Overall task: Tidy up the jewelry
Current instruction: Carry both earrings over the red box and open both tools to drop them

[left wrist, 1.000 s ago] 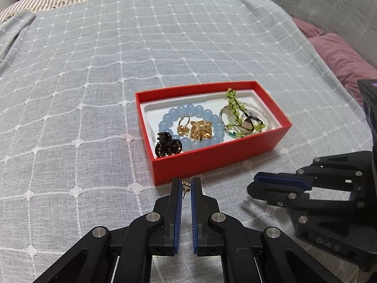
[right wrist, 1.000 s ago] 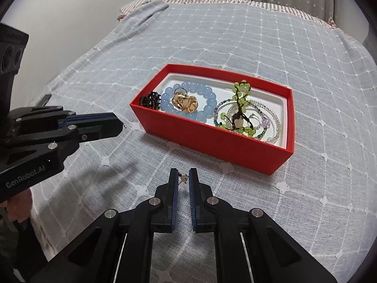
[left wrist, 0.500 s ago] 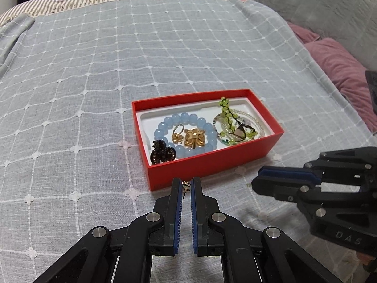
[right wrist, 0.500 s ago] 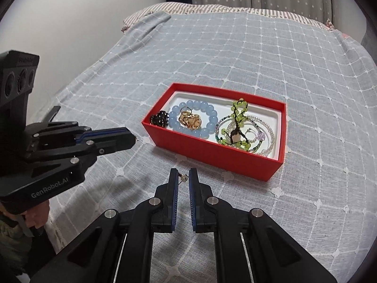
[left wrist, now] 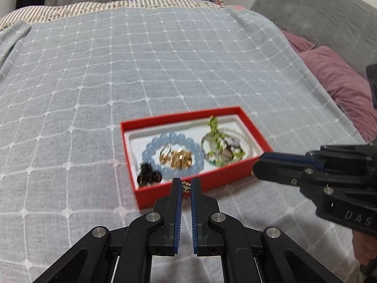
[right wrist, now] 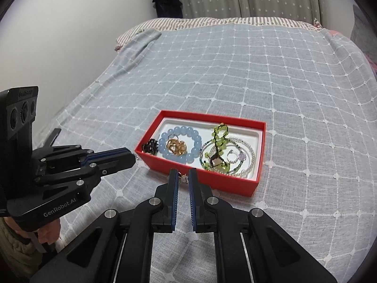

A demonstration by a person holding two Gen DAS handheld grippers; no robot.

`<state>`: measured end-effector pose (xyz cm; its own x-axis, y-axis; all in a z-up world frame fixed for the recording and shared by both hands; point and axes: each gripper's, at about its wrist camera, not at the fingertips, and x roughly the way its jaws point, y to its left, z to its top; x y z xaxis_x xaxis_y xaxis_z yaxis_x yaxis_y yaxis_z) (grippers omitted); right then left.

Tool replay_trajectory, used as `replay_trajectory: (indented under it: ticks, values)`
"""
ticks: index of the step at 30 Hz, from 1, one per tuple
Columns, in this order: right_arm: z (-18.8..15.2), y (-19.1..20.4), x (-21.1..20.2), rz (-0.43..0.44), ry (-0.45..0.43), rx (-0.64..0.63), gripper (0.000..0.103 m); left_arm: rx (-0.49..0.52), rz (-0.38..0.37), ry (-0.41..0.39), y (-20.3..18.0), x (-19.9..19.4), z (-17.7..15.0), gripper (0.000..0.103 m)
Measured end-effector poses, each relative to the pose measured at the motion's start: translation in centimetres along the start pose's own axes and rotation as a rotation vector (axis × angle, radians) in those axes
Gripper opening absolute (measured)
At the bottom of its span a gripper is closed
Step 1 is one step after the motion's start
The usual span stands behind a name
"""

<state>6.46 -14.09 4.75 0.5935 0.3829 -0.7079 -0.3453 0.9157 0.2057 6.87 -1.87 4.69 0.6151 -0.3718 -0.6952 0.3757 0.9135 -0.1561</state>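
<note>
On the bedspread (right wrist: 282, 75), red box (right wrist: 235, 184) long axis crosswise; left gripper (left wrist: 186, 186), right gripper (right wrist: 182, 176) each pinching an earring.

The box (right wrist: 213, 181) is bright red outside and white inside. In it lies a bracelet of pale blue beads (right wrist: 180, 145) around some shiny gold pieces (right wrist: 176, 146). Beside them is a string of light green beads (right wrist: 220, 133) and a small dark brown clip (right wrist: 150, 145). The bedspread (right wrist: 271, 75) is grey-blue with white criss-cross lines and little white flowers. The pillow (left wrist: 341, 82) is dusty pink. Both grippers are black with blue pads (left wrist: 179, 217).
</note>
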Motion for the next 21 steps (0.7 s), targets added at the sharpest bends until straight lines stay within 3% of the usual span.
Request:
replay_trajectory:
  ticks: [5, 13, 21]
  values:
    - [0.8, -1.0, -0.2, -0.013, -0.022, 0.023, 0.009, -0.021, -0.024, 0.005, 0.2, 0.8, 1.4, 0.002]
    - [2.0, -3.2, 0.7, -0.034, -0.036, 0.063, 0.009, -0.172, -0.158, 0.05, 2.4, 3.3, 3.4, 0.002]
    - [3.0, -4.5, 2.0, -0.013, -0.03, 0.097, 0.009, -0.176, -0.13, 0.062, 2.3, 5.6, 4.4, 0.002]
